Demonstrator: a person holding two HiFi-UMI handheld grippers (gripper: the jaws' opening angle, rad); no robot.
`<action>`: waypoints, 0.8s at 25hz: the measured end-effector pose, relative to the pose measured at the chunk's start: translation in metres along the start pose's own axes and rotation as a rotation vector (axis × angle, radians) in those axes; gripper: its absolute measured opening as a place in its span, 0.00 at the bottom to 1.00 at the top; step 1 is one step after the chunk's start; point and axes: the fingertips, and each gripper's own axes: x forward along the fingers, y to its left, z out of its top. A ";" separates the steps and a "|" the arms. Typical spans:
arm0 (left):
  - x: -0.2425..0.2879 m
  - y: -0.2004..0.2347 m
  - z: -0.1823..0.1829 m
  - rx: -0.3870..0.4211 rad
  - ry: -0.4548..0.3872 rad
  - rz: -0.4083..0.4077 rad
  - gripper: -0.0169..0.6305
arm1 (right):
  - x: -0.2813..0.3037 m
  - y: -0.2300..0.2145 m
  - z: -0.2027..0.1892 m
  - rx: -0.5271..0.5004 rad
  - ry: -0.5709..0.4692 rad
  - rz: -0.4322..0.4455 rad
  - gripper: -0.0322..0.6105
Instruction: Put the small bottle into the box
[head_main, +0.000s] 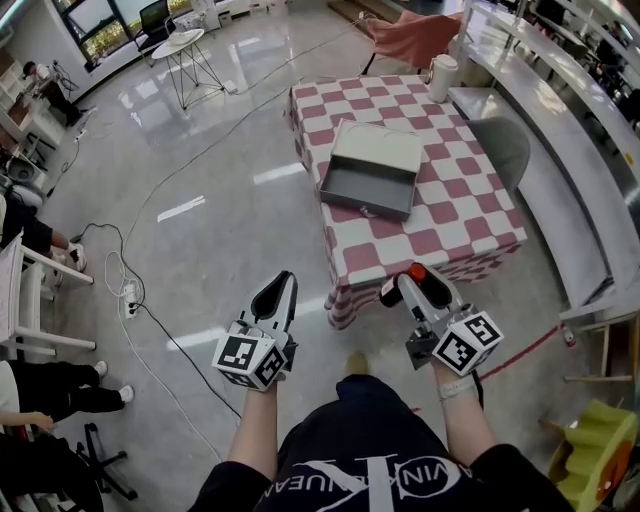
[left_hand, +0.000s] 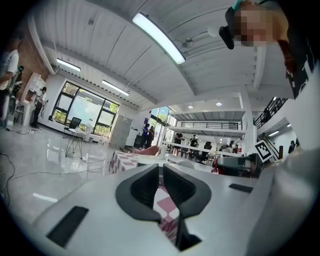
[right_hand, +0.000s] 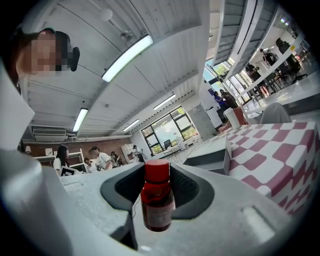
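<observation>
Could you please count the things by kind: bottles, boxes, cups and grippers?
Small red bottle with red cap: 1
Open grey rectangular box: 1
White cylindrical cup: 1
Handheld two-jaw grippers: 2 (left gripper, right gripper)
Total: 5

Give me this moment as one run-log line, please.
right gripper: shut on small bottle | left gripper: shut, empty | box: open on table
</observation>
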 end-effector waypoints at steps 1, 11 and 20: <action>0.005 0.001 0.002 0.000 -0.002 0.003 0.07 | 0.004 -0.003 0.002 -0.001 0.004 0.005 0.29; 0.055 0.007 0.000 -0.004 -0.003 -0.002 0.07 | 0.031 -0.032 0.015 -0.014 0.015 0.040 0.29; 0.062 0.013 -0.013 -0.005 0.049 0.028 0.07 | 0.044 -0.060 0.012 0.048 0.018 0.026 0.29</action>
